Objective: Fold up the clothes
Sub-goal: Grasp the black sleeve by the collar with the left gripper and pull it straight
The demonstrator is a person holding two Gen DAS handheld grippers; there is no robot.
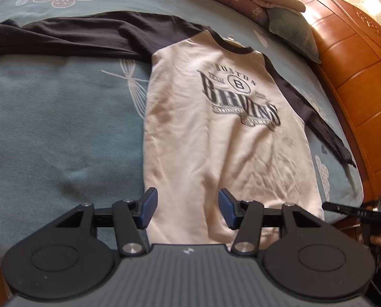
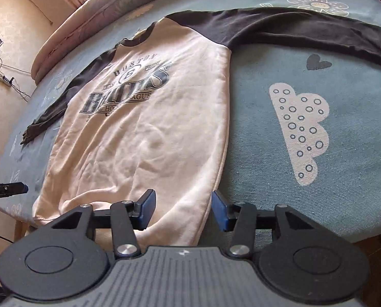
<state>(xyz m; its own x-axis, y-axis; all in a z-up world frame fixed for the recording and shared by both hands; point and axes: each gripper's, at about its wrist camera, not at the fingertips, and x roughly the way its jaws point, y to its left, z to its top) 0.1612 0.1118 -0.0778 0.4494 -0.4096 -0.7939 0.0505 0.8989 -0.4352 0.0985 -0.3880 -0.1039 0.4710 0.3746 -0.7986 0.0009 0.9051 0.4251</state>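
Sweatshirt [image 1: 216,140] laid flat, face up, on the bed [image 1: 49,128], cream body with dark raglan sleeves and a dark collar. Chest print reads "Boston" over a large team name; lettering partly blurred in both views. Hem lies at the near edge of the mattress, collar toward the far side.

Bedspread is blue-grey with pale flower, dragonfly, heart and cloud motifs. One dark sleeve [image 1: 70,35] stretches straight out sideways across the cover, wrinkled along its length. Other sleeve [image 1: 318,117] runs down alongside the body, cuff near the bed edge by the wooden footboard [image 1: 357,76]. Pillows [image 1: 280,7] piled at the far side, in strong sun.

Left gripper [image 1: 188,211] tilted steeply down over the hem, near the garment's left corner as seen from its own camera. Jaws spread roughly halfway, blue pads clear of the cloth, nothing pinched between them. Cream fabric shows in the gap.

Right gripper [image 2: 184,209] angled down likewise, over the opposite hem corner. Jaws parted about the same, one pad over the cream fabric, the other past the side seam over bare bedspread. No grip on the cloth.

Each gripper's tip shows at the margin of the other's view, so both sit low along the same hem line, well apart. A power strip [image 2: 4,79] with cables lies on the floor beyond the bed.
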